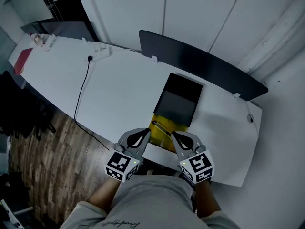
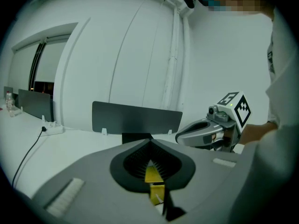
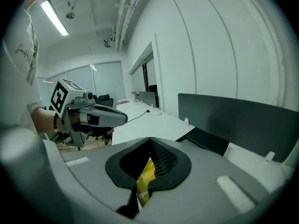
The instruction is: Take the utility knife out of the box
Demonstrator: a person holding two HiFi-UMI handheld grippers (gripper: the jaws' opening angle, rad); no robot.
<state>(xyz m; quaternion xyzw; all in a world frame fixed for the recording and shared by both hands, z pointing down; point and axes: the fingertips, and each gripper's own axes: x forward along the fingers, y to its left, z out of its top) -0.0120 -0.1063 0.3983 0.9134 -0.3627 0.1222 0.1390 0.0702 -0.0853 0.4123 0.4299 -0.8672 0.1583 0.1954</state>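
Though I can barely make it out, the utility knife [image 1: 161, 127] lies as a dark sliver in the open yellow box [image 1: 164, 141], whose near end my grippers hide. The script on my shirt [image 1: 121, 222] is too small to read. The knife sits between and just beyond the left gripper [image 1: 145, 133] and right gripper [image 1: 175, 136], both closed and empty.
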